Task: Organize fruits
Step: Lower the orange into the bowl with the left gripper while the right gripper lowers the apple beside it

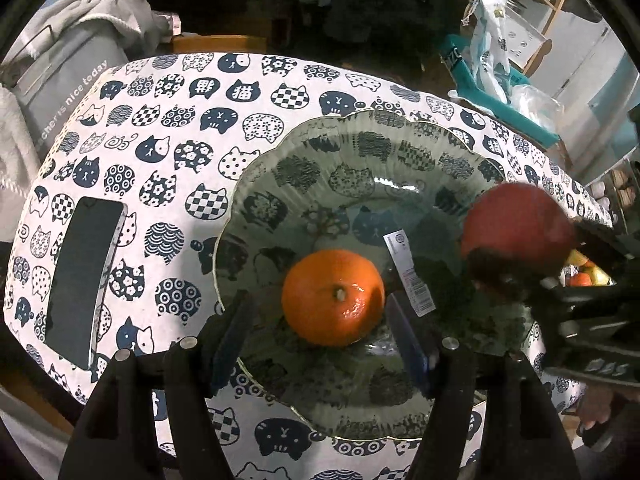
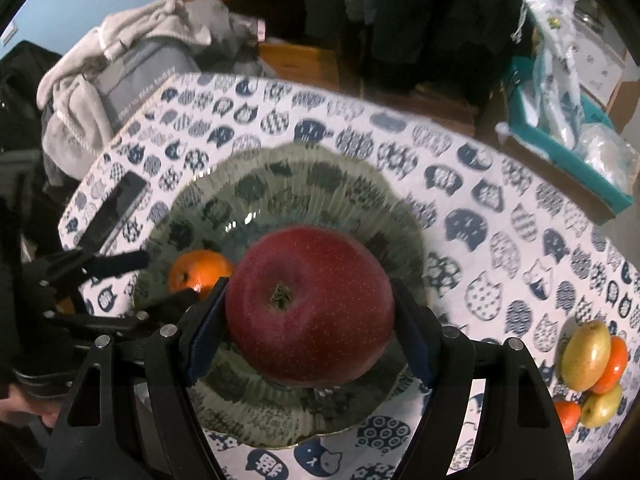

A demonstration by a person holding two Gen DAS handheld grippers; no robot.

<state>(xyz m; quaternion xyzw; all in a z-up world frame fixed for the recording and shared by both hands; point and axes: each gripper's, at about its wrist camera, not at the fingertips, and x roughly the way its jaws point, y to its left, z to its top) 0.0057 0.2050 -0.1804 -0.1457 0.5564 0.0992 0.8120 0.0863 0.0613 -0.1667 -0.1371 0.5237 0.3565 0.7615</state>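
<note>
An orange mandarin (image 1: pixel 332 296) rests stem-up on a green-tinted fluted glass plate (image 1: pixel 360 140) on the cat-print tablecloth. My left gripper (image 1: pixel 320 300) hovers above it, open, with its pads (image 1: pixel 228 340) either side of the fruit and a gap to each. My right gripper (image 2: pixel 310 284) is shut on a large red apple (image 2: pixel 312 308), holding it stem-up over the plate (image 2: pixel 280 168). In the left wrist view the apple (image 1: pixel 516 220) hangs above the plate's right side. The mandarin (image 2: pixel 200 268) shows to the apple's left.
A dark phone (image 1: pixel 84 276) lies left of the plate. A white barcode sticker (image 1: pixel 408 276) is on the plate. A pile of yellow-green fruits and mandarins (image 2: pixel 592 364) sits at the table's right edge. A teal box (image 2: pixel 560 148) and a grey bag with towels (image 2: pixel 132 68) stand beyond the table.
</note>
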